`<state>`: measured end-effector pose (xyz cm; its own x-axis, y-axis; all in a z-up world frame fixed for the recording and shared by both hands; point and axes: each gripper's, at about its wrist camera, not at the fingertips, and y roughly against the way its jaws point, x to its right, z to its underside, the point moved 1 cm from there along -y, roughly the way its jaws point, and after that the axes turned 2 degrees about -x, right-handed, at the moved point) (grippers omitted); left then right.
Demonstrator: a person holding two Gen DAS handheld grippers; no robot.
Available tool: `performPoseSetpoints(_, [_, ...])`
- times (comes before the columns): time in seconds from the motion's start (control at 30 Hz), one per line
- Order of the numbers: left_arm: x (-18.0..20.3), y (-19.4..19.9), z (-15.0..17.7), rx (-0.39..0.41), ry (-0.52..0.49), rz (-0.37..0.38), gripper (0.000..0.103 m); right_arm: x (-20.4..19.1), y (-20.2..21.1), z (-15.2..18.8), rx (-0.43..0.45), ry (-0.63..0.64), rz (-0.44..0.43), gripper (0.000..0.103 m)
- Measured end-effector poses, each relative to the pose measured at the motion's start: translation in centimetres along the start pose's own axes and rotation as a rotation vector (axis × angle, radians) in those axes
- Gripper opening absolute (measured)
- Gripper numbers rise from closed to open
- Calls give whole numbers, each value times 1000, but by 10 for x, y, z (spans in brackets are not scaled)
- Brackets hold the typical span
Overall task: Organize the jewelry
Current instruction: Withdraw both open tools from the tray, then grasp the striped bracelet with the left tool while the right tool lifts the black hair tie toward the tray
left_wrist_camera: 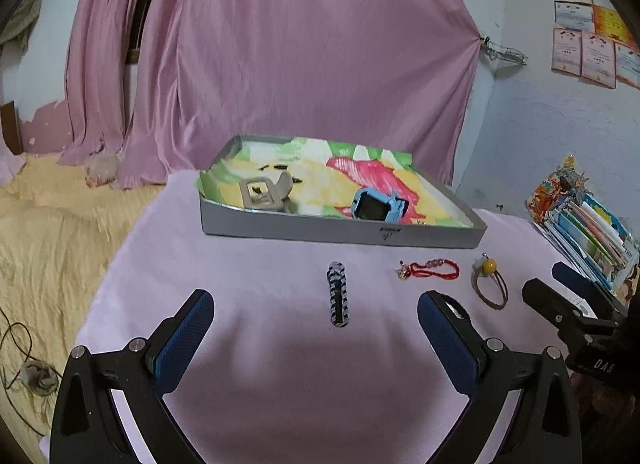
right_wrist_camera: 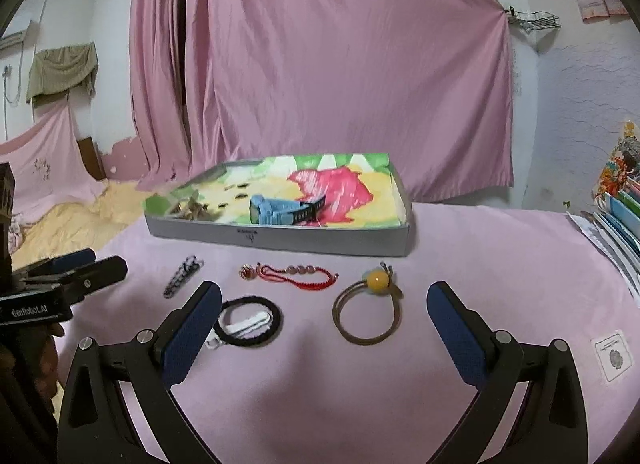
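I hold the left gripper (left_wrist_camera: 316,314) and right gripper (right_wrist_camera: 324,304) with fingers apart, empty. On the tabletop (right_wrist_camera: 480,248) lie a black-and-white braided bracelet (left_wrist_camera: 338,294), red beaded bracelet (right_wrist_camera: 294,274) and amber-beaded hair tie (right_wrist_camera: 368,310); the blue watch (right_wrist_camera: 280,213) sits inside the tray (right_wrist_camera: 320,238).

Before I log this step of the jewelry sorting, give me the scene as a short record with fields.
surface: table under a pink cloth
box: open, at the back of the table, colourful lining
in box: blue watch; grey watch
on cloth, outside box: black-and-white bracelet; red bracelet; brown hair tie with yellow bead; black hair tie
left gripper: open, empty, black-and-white bracelet between its fingers
right gripper: open, empty, above the hair ties
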<state>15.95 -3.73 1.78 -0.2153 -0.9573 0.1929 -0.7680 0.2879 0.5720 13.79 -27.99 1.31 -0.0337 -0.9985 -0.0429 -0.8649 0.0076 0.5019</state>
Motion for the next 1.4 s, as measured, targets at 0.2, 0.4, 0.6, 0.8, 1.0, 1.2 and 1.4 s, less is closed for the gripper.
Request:
performPoseSetpoints(0.2, [2, -13, -1, -62, -23, -15, 102, -5, -16, 2, -87, 30, -2, 101])
performPoseSetpoints(0.4, [4, -24, -4, -120, -43, -6, 89, -10, -31, 2, -165, 48, -28, 73])
performPoseSetpoints(0.6, [5, -39, -7, -195, -49, 21, 68, -15, -44, 1, -233, 72, -63, 53])
performPoseSetpoints(0.8, [5, -57, -11, -249, -26, 27, 58, -25, -56, -1, -271, 125, -68, 35])
performPoseSetpoints(1.0, [10, -69, -18, -276, -38, 34, 45, -29, -68, -2, -333, 122, -106, 31])
performPoseSetpoints(1.2, [17, -75, -21, -287, -73, 21, 32, -32, -74, -4, -354, 137, -118, 26])
performPoseSetpoints(1.4, [21, -77, -22, -293, -120, -16, 21, -34, -77, -6, -357, 151, -132, 18])
